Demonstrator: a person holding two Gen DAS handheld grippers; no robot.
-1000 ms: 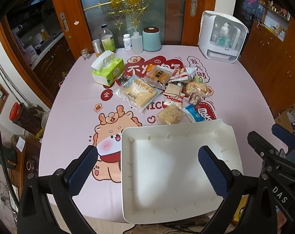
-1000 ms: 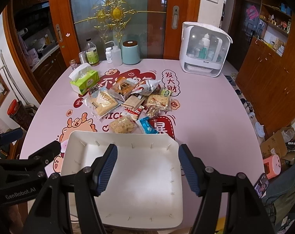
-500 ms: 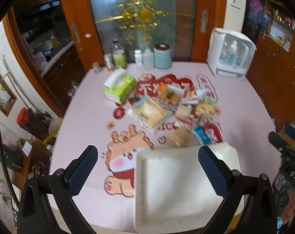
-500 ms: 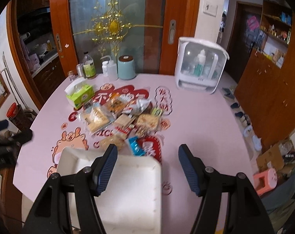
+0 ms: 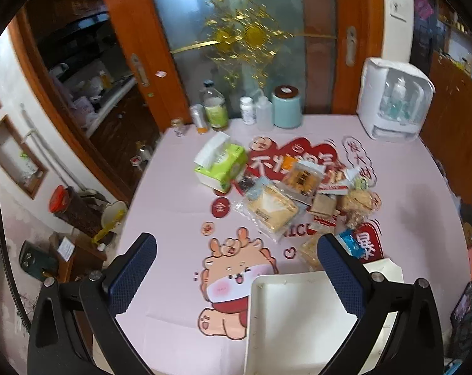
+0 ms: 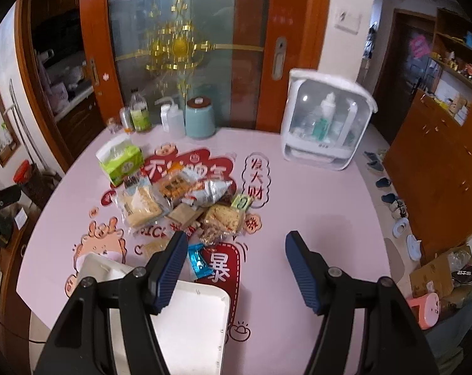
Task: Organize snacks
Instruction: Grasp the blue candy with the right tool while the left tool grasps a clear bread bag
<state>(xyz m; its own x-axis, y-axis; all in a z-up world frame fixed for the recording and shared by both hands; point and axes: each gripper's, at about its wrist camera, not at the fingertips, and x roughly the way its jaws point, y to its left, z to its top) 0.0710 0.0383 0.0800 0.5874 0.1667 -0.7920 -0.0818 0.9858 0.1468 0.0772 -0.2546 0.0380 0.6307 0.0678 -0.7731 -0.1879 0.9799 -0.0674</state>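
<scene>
A pile of wrapped snacks (image 5: 301, 200) lies in the middle of the pink table; it also shows in the right wrist view (image 6: 186, 206). A small blue packet (image 6: 198, 261) lies at its near edge. A white square tray (image 5: 298, 322) sits at the table's near edge, also in the right wrist view (image 6: 192, 322). My left gripper (image 5: 236, 272) is open and empty, held above the tray's left side. My right gripper (image 6: 232, 272) is open and empty, above the table to the right of the tray.
A green tissue box (image 5: 220, 168) sits left of the snacks. Bottles (image 5: 215, 109) and a teal canister (image 5: 287, 106) stand at the far edge, a white dispenser (image 5: 395, 100) at the far right. A pink stool (image 6: 426, 309) and shoes are on the floor, right.
Both grippers have risen and drawn back from the table. The left one swung left, the right one swung right, so the tray now sits to the side in each view.
</scene>
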